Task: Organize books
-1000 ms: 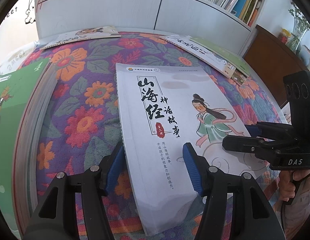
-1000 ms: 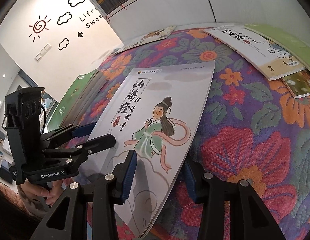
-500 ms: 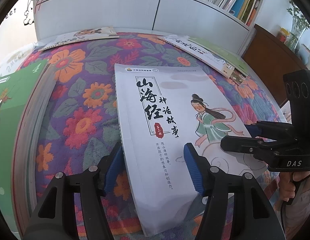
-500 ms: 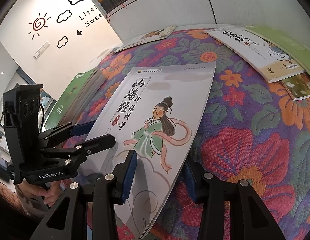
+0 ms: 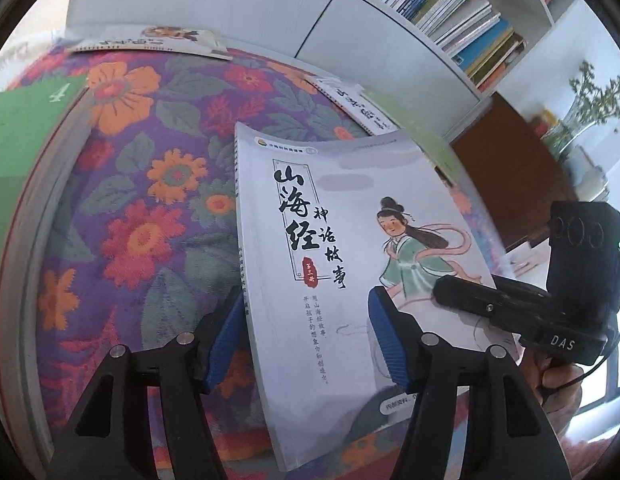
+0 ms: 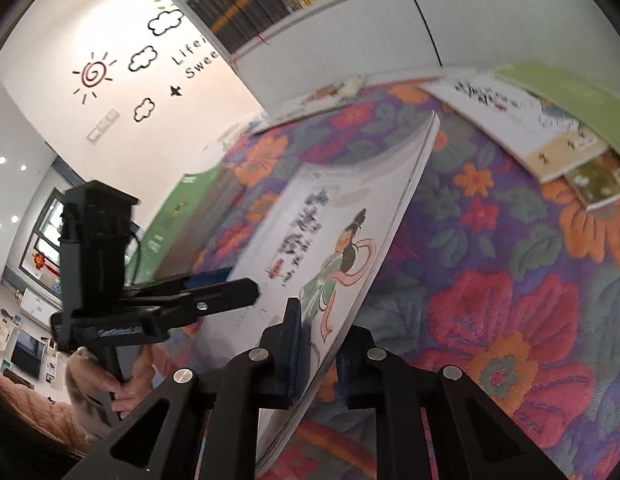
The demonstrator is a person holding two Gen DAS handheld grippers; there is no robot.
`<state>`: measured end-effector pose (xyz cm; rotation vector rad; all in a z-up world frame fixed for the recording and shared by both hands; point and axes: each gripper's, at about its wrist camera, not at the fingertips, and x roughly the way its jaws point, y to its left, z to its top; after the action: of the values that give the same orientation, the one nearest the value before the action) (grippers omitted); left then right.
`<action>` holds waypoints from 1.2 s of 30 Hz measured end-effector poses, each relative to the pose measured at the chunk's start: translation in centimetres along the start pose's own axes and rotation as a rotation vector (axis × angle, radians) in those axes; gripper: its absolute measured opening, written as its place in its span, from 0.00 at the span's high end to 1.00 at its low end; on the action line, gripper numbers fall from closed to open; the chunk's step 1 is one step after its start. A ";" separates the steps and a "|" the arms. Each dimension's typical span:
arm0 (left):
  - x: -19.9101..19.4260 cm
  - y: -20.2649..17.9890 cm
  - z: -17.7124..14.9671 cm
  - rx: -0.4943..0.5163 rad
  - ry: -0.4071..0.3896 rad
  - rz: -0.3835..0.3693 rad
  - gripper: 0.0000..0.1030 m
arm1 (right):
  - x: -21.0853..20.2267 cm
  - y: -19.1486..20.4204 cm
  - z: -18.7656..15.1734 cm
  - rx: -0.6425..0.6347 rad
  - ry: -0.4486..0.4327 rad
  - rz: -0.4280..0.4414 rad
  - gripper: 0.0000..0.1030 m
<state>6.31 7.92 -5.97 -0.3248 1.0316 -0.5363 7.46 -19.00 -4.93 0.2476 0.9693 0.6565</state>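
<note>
white storybook (image 5: pixel 342 248): tilted up off floral tablecloth (image 5: pixel 142 208), near edge between both grippers | right gripper (image 6: pixel 318 354): jaws closing, pinching its near right edge | left gripper (image 5: pixel 306 344): unclenched, fingers straddling its near left corner

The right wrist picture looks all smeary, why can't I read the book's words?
Right wrist view: the white storybook with the painted girl is motion-blurred, its title smeared; the far books look blurred too. Left wrist view: the same cover is sharp and readable; fisheye bends the edges in both.

floral tablecloth (image 5: pixel 158 184), vase (image 5: pixel 590 100), wall decals (image 6: pixel 122 68)
</note>
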 end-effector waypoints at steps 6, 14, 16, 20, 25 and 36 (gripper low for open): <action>-1.5 -1.1 -0.1 -0.005 -0.040 -0.055 0.44 | -2.6 1.6 0.0 -0.029 -0.069 0.009 0.86; -6.3 -2.2 0.2 0.000 -0.140 -0.106 0.44 | -6.3 5.6 0.4 -0.092 -0.151 -0.002 0.86; -7.5 -1.8 0.3 -0.011 -0.168 -0.114 0.44 | -6.7 6.9 0.9 -0.112 -0.159 -0.003 0.86; -10.7 -0.1 0.5 -0.042 -0.231 -0.113 0.44 | -6.5 10.1 2.2 -0.156 -0.168 0.023 0.86; -15.0 3.2 1.0 -0.065 -0.301 -0.059 0.44 | -3.8 14.3 3.8 -0.204 -0.149 0.046 0.85; -19.0 12.9 2.4 -0.103 -0.281 0.099 0.44 | 8.5 20.6 6.0 -0.162 -0.034 0.132 0.85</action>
<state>4.18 29.34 2.50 -0.4254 0.7999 -0.3371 7.44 2.86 2.42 0.1797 0.8665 0.8456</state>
